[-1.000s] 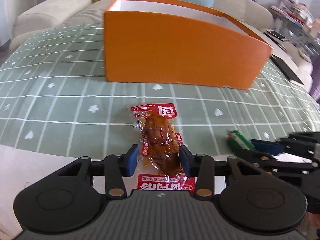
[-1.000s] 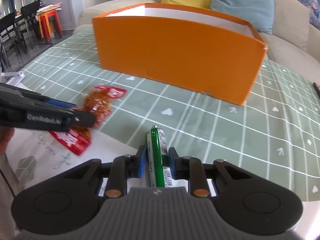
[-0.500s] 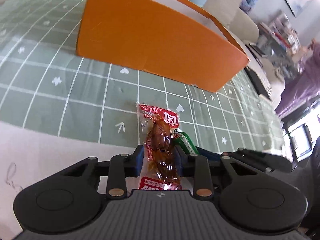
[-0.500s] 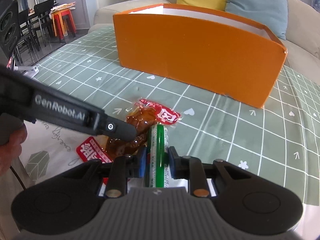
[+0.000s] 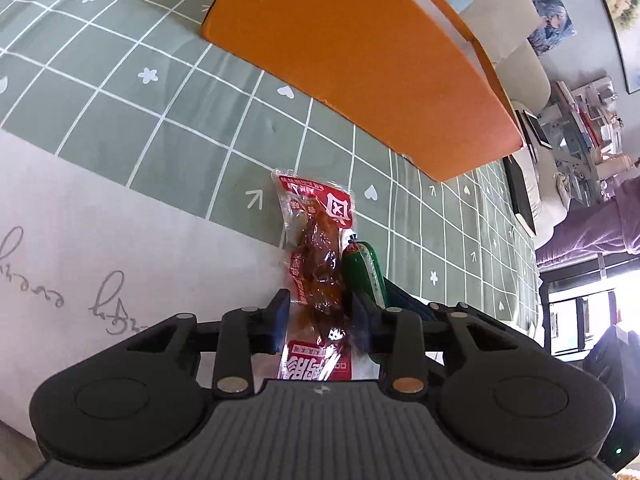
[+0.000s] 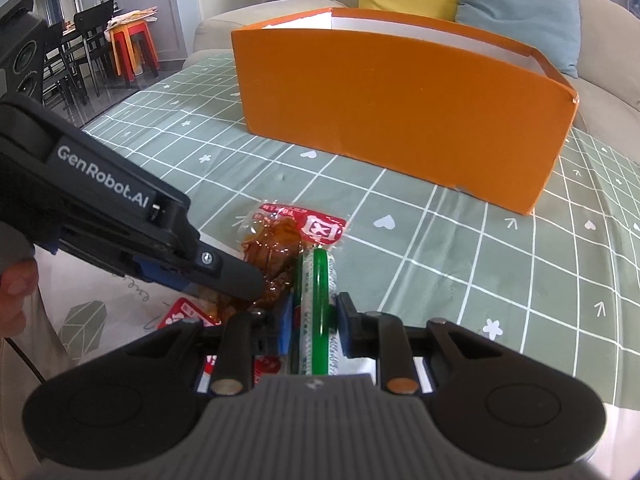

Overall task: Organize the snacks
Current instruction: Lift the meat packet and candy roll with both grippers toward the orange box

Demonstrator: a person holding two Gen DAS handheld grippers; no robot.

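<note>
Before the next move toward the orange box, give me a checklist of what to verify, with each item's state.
1. Right gripper shut on the green sausage: ok.
2. Left gripper around the red snack packet, its fingers having just been opening: firm grip cannot tell.
3. Packet and sausage apart: not ok, side by side, apparently touching.
4. Orange box open on top: ok.
5. Green tablecloth between snacks and box bare: ok.
6. Room inside the box: cannot tell.
</note>
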